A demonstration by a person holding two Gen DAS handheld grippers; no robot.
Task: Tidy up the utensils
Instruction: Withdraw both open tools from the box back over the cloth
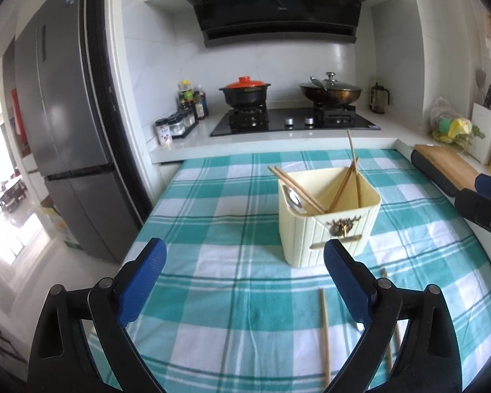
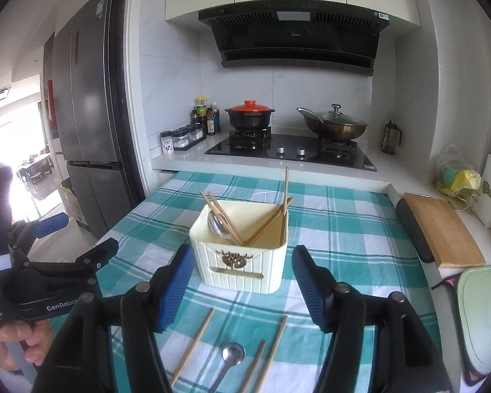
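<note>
A cream ribbed plastic utensil holder [image 2: 240,262] with a gilt ornament on its front stands on the teal-and-white checked tablecloth [image 2: 343,229]. Inside it, several wooden chopsticks [image 2: 227,221] lean against the walls in two crossed groups, one stick rising well above the rim, and a steel spoon [image 2: 217,226] lies bowl-up against the left wall.

The right gripper [image 2: 242,290] hovers just in front of the holder with its blue-padded jaws spread wide and nothing between them; the holder sits ahead of and between the two pads. Below this gripper, on the cloth, lie three loose wooden chopsticks [image 2: 193,348] and a second steel spoon [image 2: 230,358], side by side, nearer the camera than the holder.

The left gripper [image 1: 245,290] is likewise spread wide and empty, held over bare cloth to the left of the holder, whose lower front corner shows just behind its right pad. A loose chopstick [image 1: 325,334] lies on the cloth just inside that right finger.

Behind the table are a black gas hob [image 2: 291,150] carrying a black clay pot with an orange lid [image 2: 249,114] and a lidded wok [image 2: 334,124].
</note>
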